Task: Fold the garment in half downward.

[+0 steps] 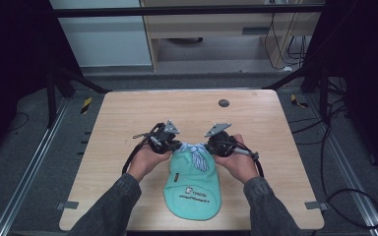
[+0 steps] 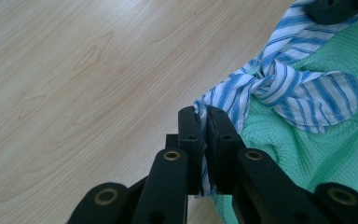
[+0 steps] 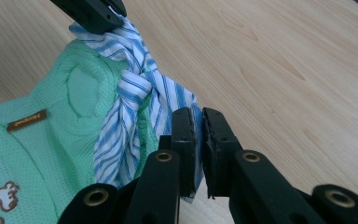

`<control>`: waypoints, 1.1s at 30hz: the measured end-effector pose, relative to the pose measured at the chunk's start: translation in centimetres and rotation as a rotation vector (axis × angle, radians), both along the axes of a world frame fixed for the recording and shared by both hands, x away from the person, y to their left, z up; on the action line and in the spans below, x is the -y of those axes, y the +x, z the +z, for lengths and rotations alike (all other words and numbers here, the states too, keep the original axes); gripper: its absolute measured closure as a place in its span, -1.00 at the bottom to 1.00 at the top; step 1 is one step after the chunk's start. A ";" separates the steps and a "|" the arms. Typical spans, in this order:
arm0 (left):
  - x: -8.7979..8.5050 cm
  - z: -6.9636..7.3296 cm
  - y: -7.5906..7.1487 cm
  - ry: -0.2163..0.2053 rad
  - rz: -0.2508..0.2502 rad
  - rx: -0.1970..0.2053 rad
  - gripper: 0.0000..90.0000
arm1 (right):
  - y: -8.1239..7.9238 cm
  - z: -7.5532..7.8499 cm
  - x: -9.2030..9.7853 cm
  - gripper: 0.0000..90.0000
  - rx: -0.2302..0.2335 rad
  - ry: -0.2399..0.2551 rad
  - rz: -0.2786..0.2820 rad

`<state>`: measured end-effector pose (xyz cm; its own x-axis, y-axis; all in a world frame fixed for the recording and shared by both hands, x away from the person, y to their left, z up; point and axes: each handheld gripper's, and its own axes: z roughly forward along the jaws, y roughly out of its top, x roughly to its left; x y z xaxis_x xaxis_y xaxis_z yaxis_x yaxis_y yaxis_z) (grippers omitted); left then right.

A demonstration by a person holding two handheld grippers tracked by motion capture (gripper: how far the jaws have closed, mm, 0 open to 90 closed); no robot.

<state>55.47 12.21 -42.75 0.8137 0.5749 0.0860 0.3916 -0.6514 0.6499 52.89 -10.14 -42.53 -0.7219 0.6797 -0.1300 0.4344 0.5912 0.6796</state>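
A mint-green garment with a printed logo lies on the wooden table, near the front edge. A blue-and-white striped cloth is knotted at its far end. My left gripper is shut on the left end of that striped cloth, which shows pinched between the jaws of the left gripper. My right gripper is shut on the other end of the striped cloth, with the fabric caught between the jaws of the right gripper. The knot hangs between the two grippers over the green garment.
A small dark round disc sits near the table's far edge. Bare wood spreads to the left, right and far side of the garment. Metal brackets mark the front corners. Cables lie on the floor at right.
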 end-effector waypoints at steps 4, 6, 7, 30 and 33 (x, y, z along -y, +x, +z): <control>0.3 0.6 -0.2 0.014 -0.008 0.013 0.90 | -0.2 0.4 0.1 0.86 0.011 -0.017 0.004; 0.3 1.0 -0.1 0.013 -0.009 0.019 0.90 | -0.2 0.7 0.2 0.86 0.014 -0.015 -0.001; 0.3 1.1 0.0 0.009 -0.008 0.018 0.90 | -0.1 0.9 0.3 0.86 0.018 -0.012 0.000; 0.2 2.2 0.6 -0.018 -0.015 0.031 0.90 | 0.0 1.8 0.6 0.87 0.065 -0.005 -0.004; 0.2 2.7 0.3 -0.016 -0.016 0.048 0.90 | -0.5 2.4 0.5 0.87 0.078 -0.007 0.000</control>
<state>55.78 12.05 -40.02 0.8181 0.5633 0.1160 0.3492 -0.6468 0.6781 52.41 -10.67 -40.08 -0.7095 0.6785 -0.1901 0.3804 0.5959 0.7072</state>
